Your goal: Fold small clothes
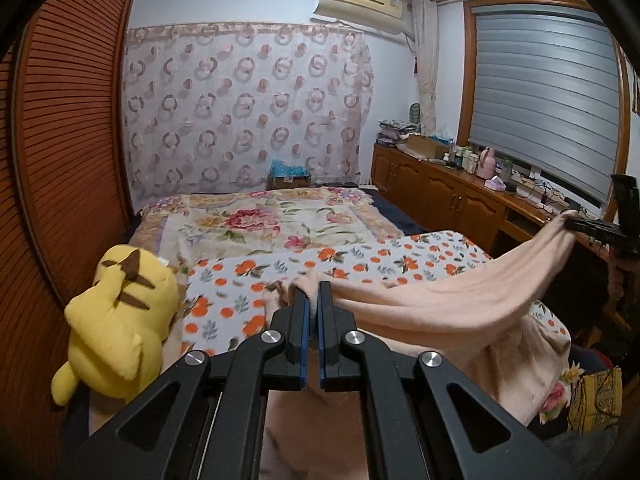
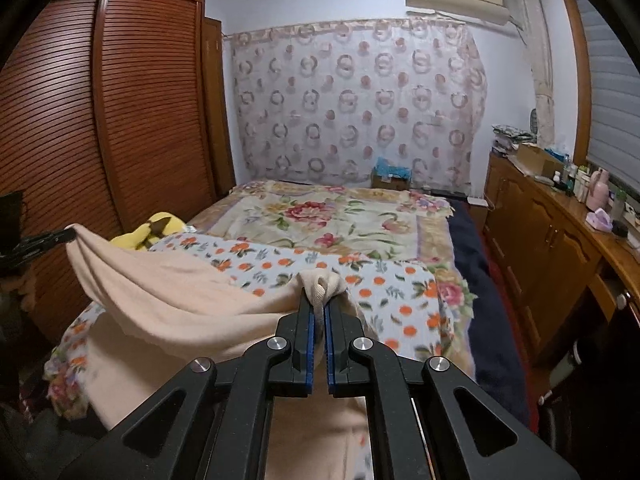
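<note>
Peach garment (image 1: 440, 300) clamped at both ends by left gripper (image 1: 312, 294) and right gripper (image 2: 319, 300); edge to be kept taut, level, lowered onto orange-print sheet (image 1: 380, 258)

garment (image 1: 440, 312): lower part cut off by frame edge | sideboard (image 2: 532, 232) bottles: too small to tell

Dim, even indoor light with soft shadows; strong fisheye bending and black corners; the orange-printed white bedsheet (image 2: 400, 292) looks motion-blurred.
</note>
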A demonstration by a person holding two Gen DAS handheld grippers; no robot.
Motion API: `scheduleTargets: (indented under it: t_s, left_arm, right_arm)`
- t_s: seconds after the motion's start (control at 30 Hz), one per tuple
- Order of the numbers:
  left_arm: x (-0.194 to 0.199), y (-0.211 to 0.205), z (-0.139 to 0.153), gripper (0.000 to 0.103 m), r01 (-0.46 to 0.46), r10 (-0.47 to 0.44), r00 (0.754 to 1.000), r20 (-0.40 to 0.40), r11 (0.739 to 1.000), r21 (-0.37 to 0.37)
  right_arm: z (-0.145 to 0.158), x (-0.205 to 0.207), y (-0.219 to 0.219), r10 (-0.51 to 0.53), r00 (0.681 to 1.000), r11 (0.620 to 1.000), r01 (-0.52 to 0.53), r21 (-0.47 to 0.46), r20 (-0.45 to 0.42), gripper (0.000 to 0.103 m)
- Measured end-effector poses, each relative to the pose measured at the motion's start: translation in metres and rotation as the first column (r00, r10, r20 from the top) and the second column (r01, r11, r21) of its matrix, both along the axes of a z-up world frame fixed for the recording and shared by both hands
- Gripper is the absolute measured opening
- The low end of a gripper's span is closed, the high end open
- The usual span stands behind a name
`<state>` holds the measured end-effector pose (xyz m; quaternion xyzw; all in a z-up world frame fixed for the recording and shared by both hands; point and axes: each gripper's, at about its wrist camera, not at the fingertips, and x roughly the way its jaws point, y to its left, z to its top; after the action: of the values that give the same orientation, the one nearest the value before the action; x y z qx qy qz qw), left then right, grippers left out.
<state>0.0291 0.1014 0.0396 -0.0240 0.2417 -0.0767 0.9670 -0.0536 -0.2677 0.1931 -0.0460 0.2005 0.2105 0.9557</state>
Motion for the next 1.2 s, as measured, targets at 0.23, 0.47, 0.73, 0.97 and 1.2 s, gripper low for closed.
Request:
scheduleTargets:
  t_s: [0.23,0.47,0.73,0.97,1.2]
  left_arm:
    - [-0.024,0.006,-0.039,0.004,-0.028,0.028,0.993,-0.112,1.000,0.008]
    - [-0.023,0.010,-0.102,0.020,-0.042,0.050,0.960,-0.275,0.999,0.032]
    - [-0.019,0.017,-0.113,0.077,-0.073,0.074,0.956,-0.285,0.997,0.013]
    - [-0.005,0.018,-0.126,0.080,-0.099,0.099,0.948,-0.302,0.995,0.017]
    - [0.003,0.017,-0.139,0.080,-0.105,0.101,0.939,-0.330,0.994,0.008]
  right_arm:
    - [-0.043,-0.036,-0.031,-0.011,0.987,1.000,0.009,-0.010,-0.159,0.004]
    - [-0.113,-0.011,-0.025,-0.032,0.939,0.996,0.002,-0.087,-0.342,0.016]
    - [-0.099,0.017,-0.016,-0.042,0.963,0.993,0.010,-0.119,-0.266,0.053]
    - [-0.095,0.060,-0.019,-0.074,0.973,0.996,0.063,-0.056,-0.219,0.054]
    - [-0.137,0.136,-0.025,-0.166,0.931,0.985,0.138,-0.106,-0.325,0.054]
